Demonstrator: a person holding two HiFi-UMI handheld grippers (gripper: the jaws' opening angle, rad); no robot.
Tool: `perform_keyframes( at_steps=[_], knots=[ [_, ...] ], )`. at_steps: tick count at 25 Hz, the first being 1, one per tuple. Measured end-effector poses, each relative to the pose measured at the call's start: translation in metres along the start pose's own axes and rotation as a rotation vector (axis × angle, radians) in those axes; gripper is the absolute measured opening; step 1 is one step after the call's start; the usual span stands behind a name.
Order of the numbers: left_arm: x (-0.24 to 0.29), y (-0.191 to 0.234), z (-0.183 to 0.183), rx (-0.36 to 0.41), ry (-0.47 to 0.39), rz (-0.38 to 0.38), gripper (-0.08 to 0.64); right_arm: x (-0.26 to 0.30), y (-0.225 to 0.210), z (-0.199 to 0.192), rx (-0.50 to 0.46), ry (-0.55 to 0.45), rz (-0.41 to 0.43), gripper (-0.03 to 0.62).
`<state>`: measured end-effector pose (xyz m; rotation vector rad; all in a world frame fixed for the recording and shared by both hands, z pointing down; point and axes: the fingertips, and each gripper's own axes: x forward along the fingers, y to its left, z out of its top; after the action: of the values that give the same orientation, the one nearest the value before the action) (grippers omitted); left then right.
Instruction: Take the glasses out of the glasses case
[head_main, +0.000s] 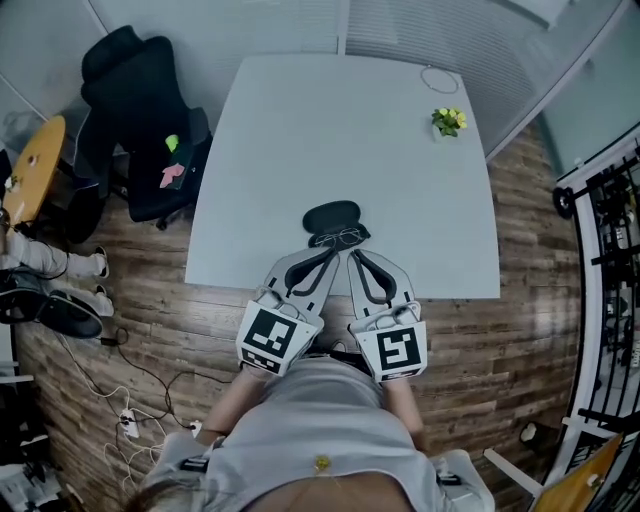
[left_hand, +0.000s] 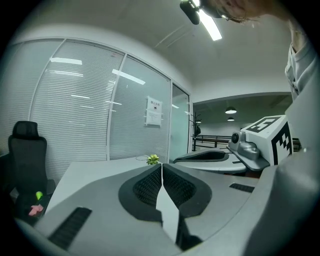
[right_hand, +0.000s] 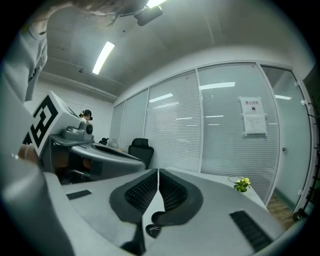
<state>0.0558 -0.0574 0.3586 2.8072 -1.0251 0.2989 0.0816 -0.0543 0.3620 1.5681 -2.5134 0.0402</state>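
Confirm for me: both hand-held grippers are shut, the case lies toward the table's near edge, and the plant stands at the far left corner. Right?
Not quite. The plant stands near the table's far right corner, not the left; the head view shows it. The rest holds: the left hand-held gripper and right hand-held gripper are shut, and the case lies toward the near edge.

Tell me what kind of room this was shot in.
Most likely an office meeting room: a large pale table, a black office chair beside it, and glass partition walls with slatted blinds, one pane carrying a posted notice.
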Motion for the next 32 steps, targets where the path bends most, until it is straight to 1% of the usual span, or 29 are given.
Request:
perform_keyframes(
  at_steps=[6,11,21,27,32],
  knots=[
    [0.015,0.025,-0.001,-0.013,0.003,-0.035,0.031,0.027,-0.007,-0.002,-0.006,0.028,-0.03,0.02],
    [0.024,0.039,-0.001,-0.012,0.009,-0.058,0.031,0.044,-0.01,-0.003,-0.043,0.058,-0.05,0.02],
    [0.037,0.058,-0.006,-0.003,0.026,-0.089,0.031,0.064,-0.016,-0.009,-0.041,0.094,-0.083,0.02],
    [0.043,0.068,-0.017,0.002,0.057,-0.109,0.032,0.072,-0.019,-0.023,-0.044,0.138,-0.099,0.021],
    [0.046,0.078,-0.03,0.006,0.084,-0.145,0.032,0.086,-0.02,-0.04,-0.055,0.181,-0.084,0.028]
  ],
)
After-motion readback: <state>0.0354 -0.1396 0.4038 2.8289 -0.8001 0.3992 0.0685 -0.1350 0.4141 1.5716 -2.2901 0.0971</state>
